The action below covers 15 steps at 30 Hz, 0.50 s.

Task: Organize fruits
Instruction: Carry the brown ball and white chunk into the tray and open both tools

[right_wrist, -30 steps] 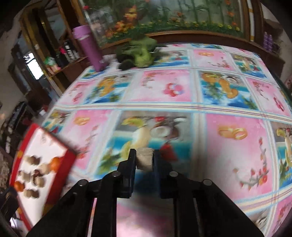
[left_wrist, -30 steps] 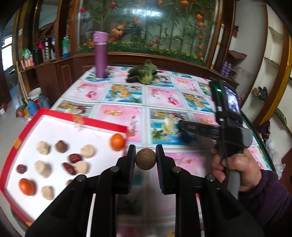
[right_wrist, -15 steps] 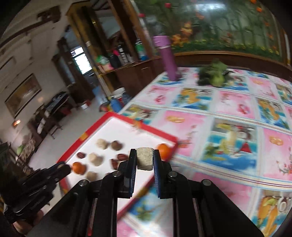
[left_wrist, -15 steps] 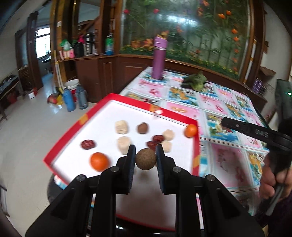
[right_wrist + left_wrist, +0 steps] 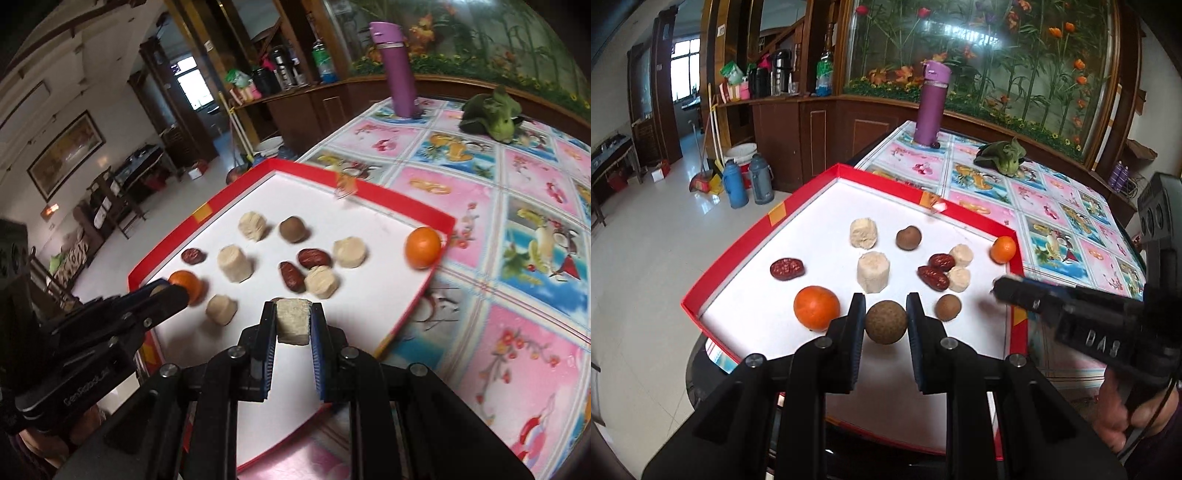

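Tabletop (image 5: 1052,206) has a pink/blue fruit-print cloth. Behind it: dark wood cabinet (image 5: 820,129) run and a big glass panel with painted flowers (image 5: 997,55). Purple bottle (image 5: 932,107) stands at the far edge. Glossy white tile floor (image 5: 639,258), two blue flasks (image 5: 746,182) on it. Daylight through window (image 5: 683,70) far left. Framed painting (image 5: 66,153) on white wall.

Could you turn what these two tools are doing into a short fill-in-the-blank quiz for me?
1. The left tool is shut on a round ____ ball.
2. The right tool grips a pale ____-shaped chunk.
3. Both tools hang over a tray with a ____ rim.
4. The tall bottle on the table is ____.

Missing words: brown; cube; red; purple
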Each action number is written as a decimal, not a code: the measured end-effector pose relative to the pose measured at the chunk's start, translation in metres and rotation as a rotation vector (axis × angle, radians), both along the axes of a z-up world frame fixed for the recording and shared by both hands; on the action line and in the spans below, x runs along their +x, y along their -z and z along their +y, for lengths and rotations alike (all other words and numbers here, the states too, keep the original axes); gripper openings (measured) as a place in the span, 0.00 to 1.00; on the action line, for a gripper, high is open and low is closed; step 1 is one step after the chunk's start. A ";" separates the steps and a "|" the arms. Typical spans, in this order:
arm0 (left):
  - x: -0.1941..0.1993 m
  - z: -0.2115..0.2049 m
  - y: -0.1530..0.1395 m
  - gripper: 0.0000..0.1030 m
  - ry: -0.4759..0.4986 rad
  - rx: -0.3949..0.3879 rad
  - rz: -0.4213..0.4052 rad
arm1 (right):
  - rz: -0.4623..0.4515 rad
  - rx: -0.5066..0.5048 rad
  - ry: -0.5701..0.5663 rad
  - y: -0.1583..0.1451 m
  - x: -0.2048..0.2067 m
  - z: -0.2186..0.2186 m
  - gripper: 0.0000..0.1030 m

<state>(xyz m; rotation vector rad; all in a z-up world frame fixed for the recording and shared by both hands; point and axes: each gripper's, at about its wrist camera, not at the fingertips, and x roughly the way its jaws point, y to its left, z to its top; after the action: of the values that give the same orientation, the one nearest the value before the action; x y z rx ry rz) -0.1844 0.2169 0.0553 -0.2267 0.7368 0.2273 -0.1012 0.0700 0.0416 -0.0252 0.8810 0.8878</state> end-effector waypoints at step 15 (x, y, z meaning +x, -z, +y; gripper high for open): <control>0.036 0.035 0.002 0.23 -0.049 0.055 0.046 | 0.001 -0.020 -0.089 0.009 0.002 0.058 0.15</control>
<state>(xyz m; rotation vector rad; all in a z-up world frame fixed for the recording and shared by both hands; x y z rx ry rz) -0.1484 0.2517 0.0534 -0.1875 0.7702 0.2994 -0.0990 0.1275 0.0327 -0.0815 0.8946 0.9617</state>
